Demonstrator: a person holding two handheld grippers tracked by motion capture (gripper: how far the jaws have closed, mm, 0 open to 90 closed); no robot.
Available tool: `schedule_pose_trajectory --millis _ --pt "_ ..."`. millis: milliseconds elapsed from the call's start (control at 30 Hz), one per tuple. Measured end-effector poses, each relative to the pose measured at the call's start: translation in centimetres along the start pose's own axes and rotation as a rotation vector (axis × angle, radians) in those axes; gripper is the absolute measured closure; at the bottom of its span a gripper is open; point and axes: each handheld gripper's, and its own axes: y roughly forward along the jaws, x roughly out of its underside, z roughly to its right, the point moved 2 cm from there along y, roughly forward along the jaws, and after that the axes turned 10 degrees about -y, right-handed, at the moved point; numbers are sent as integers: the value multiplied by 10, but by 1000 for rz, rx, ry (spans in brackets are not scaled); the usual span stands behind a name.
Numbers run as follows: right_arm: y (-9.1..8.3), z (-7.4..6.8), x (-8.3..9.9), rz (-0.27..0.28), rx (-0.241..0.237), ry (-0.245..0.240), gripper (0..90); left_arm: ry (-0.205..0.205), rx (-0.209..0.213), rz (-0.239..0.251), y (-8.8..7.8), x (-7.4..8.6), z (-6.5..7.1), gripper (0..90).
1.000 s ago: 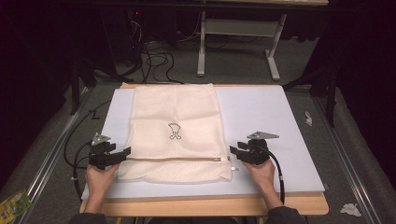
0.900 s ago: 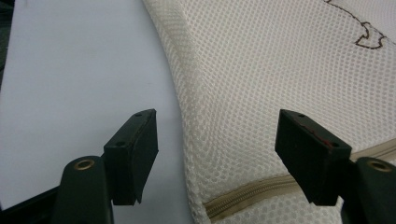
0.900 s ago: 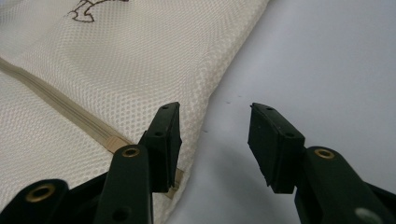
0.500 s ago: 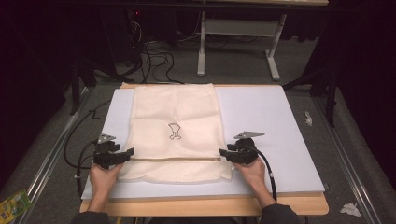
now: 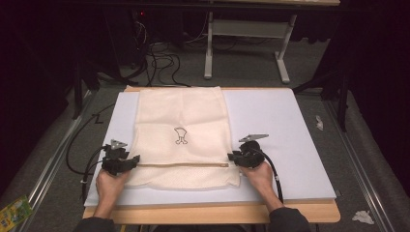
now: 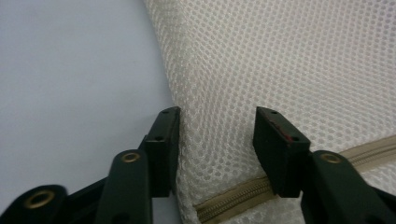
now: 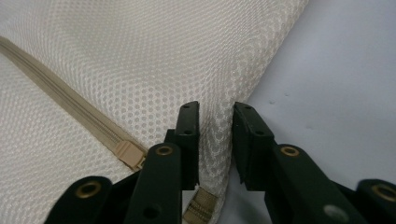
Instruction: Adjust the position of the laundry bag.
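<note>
A cream mesh bag [image 5: 179, 116] with a small printed figure lies flat on a white board [image 5: 285, 121]. A tan zipper [image 5: 183, 165] runs across its near end. My left gripper [image 5: 135, 159] is at the bag's left edge, level with the zipper. In the left gripper view its jaws [image 6: 217, 135] have just been closing and still stand apart, with a raised fold of mesh [image 6: 219, 93] between them. My right gripper [image 5: 233, 157] is at the bag's right edge. Its jaws [image 7: 215, 135] have just been closing and pinch a narrow fold of mesh beside the zipper pull [image 7: 130, 154].
The board rests on a wooden table [image 5: 208, 213]. Black cables [image 5: 159, 60] and a white table frame [image 5: 241, 29] are on the floor behind. Crumpled paper [image 5: 361, 217] lies at the right and a green packet [image 5: 12, 212] at the lower left.
The right hand slid left to the bag's right edge. Both grippers' jaws narrowed onto the mesh at the bag's side edges. The bag has stayed flat.
</note>
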Motion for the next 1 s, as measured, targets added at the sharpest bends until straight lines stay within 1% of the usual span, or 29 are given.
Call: schedule_pose_trajectory --millis 33,67,100,133,167,200,233,267,300,333,367,433,467,533,567,600,633,733,767,800,867,900,1000 --pt "0 -1 -2 -14 -6 -7 818 5 1 -5 0 -1 1 585" --pt "1 -1 -3 -27 -14 -19 843 17 7 -19 0 -2 3 612" --pt "2 -1 -5 -41 -22 -22 859 17 7 -19 0 -2 3 642" --pt "2 -1 -7 -51 -31 -24 875 30 8 -37 1 -5 6 681" --pt "2 -1 -9 -57 -37 -20 882 42 8 -48 1 -7 7 755" --pt "2 -1 -9 -64 -42 -29 885 42 8 -48 1 -7 7 792" --pt "2 -1 -9 -64 -42 -29 885 51 1 -50 2 -8 8 792" --pt "1 1 -11 -64 -54 -33 891 56 -2 -55 2 -9 9 853" --pt "-1 2 -11 -58 -57 -35 892 58 1 -52 2 -10 8 863" --pt "-2 2 -12 -52 -59 -39 893 47 10 -48 1 -11 8 867" --pt "-4 3 -12 -45 -58 -40 894 47 10 -48 1 -11 8 870" --pt "-5 3 -12 -37 -59 -37 894 47 19 -33 -1 -12 7 872" --pt "-7 4 -13 -30 -59 -42 893 34 31 -32 -1 -13 7 873" --pt "-8 6 -13 -26 -63 -35 893 24 50 -31 -2 -16 6 873" --pt "-8 6 -12 -22 -63 -36 893 24 50 -31 -2 -16 6 872" --pt "-10 6 -12 -21 -60 -34 893 28 49 -24 -2 -17 7 872" --pt "-10 6 -12 -17 -55 -42 894 29 57 -19 -4 -19 9 873" --pt "-13 8 -13 -18 -42 -49 893 22 78 -5 -5 -22 12 872" --pt "-14 9 -13 -15 -40 -49 894 22 78 -5 -5 -22 12 872" --pt "-16 10 -13 -10 -38 -41 893 17 87 1 -4 -25 14 872" --pt "-17 11 -13 -6 -36 -40 894 17 91 1 -4 -26 16 872" --pt "-20 14 -13 -5 -30 -33 894 13 96 10 -2 -28 20 872" --pt "-22 17 -12 1 -24 -25 893 8 106 16 -1 -29 23 872"
